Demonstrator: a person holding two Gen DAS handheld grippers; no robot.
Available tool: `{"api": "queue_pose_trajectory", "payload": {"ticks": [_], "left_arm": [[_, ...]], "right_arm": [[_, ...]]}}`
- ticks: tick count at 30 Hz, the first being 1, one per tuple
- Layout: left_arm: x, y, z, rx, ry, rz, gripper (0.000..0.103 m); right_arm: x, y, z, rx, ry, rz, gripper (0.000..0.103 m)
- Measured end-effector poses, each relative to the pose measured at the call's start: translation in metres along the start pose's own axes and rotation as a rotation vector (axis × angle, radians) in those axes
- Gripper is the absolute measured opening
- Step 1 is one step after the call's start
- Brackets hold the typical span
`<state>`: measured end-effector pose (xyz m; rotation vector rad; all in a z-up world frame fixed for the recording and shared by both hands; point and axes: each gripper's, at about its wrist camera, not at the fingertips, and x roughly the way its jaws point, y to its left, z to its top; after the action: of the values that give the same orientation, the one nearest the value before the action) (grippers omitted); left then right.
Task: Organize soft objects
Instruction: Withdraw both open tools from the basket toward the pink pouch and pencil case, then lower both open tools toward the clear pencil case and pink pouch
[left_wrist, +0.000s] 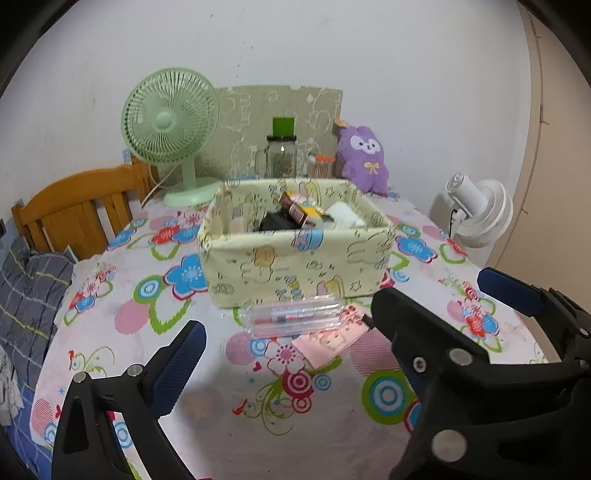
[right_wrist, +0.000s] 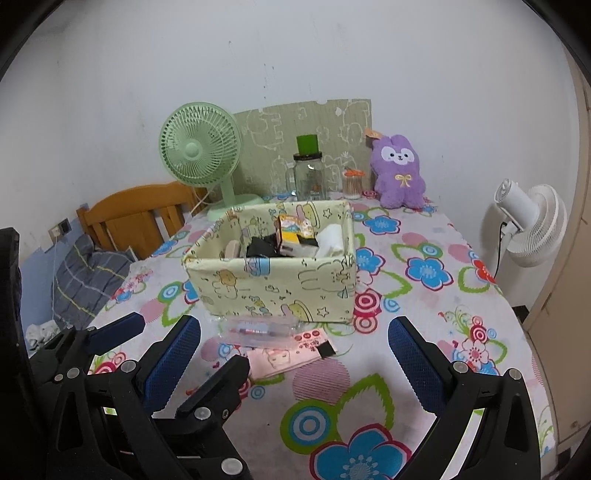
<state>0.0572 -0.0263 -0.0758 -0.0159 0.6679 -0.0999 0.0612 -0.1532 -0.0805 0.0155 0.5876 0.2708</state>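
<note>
Both grippers, left (left_wrist: 291, 354) and right (right_wrist: 295, 354), stand wide and empty above the floral tablecloth (right_wrist: 369, 406). Purple plush toy (right_wrist: 400, 171) sits at one o'clock behind the fabric box (right_wrist: 273, 284); clear pouch (right_wrist: 255, 330) and pink card (right_wrist: 284, 356) lie at twelve o'clock.

Each hand-held gripper, left (left_wrist: 291, 354) and right (right_wrist: 295, 354), is a black plastic frame of angled, triangular-cut arms studded with round silver screw heads, its two long fingers (right_wrist: 417, 363) faced with dark blue pads in a fine diamond-mesh texture.
</note>
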Motion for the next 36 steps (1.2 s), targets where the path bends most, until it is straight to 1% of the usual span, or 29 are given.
{"api": "queue_pose_trajectory", "payload": {"ticks": [9, 15, 17, 23, 25, 28, 32, 36], "left_arm": [[0.028, 0.007, -0.009, 0.017, 0.059, 0.025, 0.089], [0.045, 0.012, -0.007, 0.021, 0.083, 0.038, 0.089], [0.05, 0.013, -0.006, 0.018, 0.093, 0.034, 0.089], [0.066, 0.009, -0.002, 0.02, 0.118, 0.012, 0.09], [0.071, 0.006, -0.001, 0.017, 0.125, -0.003, 0.09], [0.08, 0.002, 0.002, 0.015, 0.136, -0.015, 0.096], [0.09, -0.002, 0.004, 0.012, 0.152, -0.026, 0.096], [0.1, -0.003, 0.005, 0.011, 0.173, -0.014, 0.097]], "right_arm": [[0.032, -0.004, -0.015, 0.034, 0.083, -0.01, 0.102], [0.05, -0.009, -0.015, 0.047, 0.12, -0.015, 0.1], [0.055, -0.01, -0.015, 0.05, 0.13, -0.015, 0.097], [0.068, -0.017, -0.013, 0.063, 0.154, -0.034, 0.092], [0.071, -0.022, -0.012, 0.078, 0.159, -0.042, 0.091], [0.074, -0.029, -0.01, 0.084, 0.162, -0.059, 0.091], [0.081, -0.036, -0.008, 0.093, 0.17, -0.072, 0.09], [0.09, -0.042, -0.008, 0.101, 0.189, -0.077, 0.09]]}}
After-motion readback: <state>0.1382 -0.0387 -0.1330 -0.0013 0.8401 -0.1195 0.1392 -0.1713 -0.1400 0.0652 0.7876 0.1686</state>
